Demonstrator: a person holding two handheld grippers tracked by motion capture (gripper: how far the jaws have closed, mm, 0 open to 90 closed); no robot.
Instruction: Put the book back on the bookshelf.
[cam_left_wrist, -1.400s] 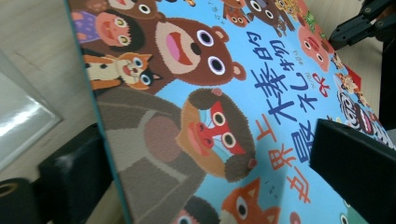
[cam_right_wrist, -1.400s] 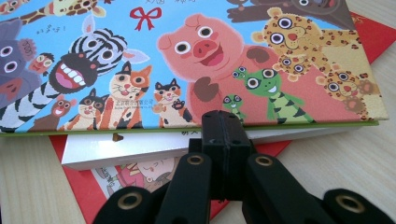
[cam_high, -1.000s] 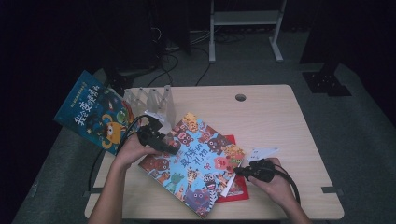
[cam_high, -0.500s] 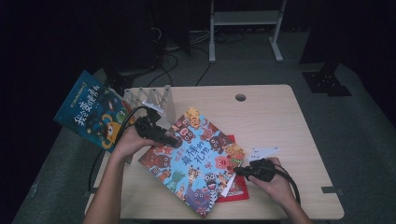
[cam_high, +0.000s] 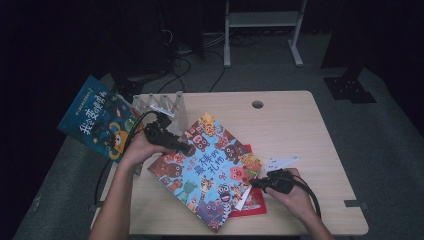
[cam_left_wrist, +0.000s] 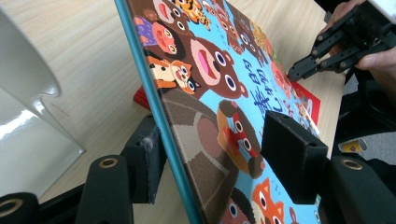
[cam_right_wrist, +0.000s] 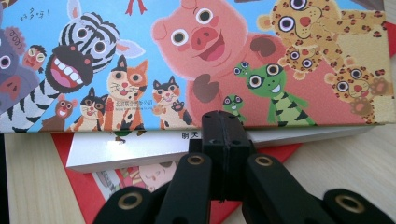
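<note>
A picture book with cartoon animals on a blue cover (cam_high: 210, 170) lies aslant on the table, on top of a thin red book (cam_high: 252, 202). My left gripper (cam_high: 187, 149) has just been closing its jaws on the picture book's left edge. In the left gripper view the pads clamp the tilted cover (cam_left_wrist: 210, 60) from both sides, my left gripper (cam_left_wrist: 217, 149) holding that edge off the wood. My right gripper (cam_high: 253, 183) is shut with nothing in it. Its tip (cam_right_wrist: 223, 123) touches the white page block under the cover (cam_right_wrist: 187, 60) at the book's right edge.
A second blue book (cam_high: 97, 117) hangs over the table's left edge. A clear plastic stand (cam_high: 160, 105) sits just behind my left hand. A white slip of paper (cam_high: 281, 162) lies beside my right hand. A cable hole (cam_high: 257, 104) marks the table's far side.
My left gripper has gone from wide open to closed on the book's left edge and has risen a little, tilting that edge up. My right gripper has stayed put.
</note>
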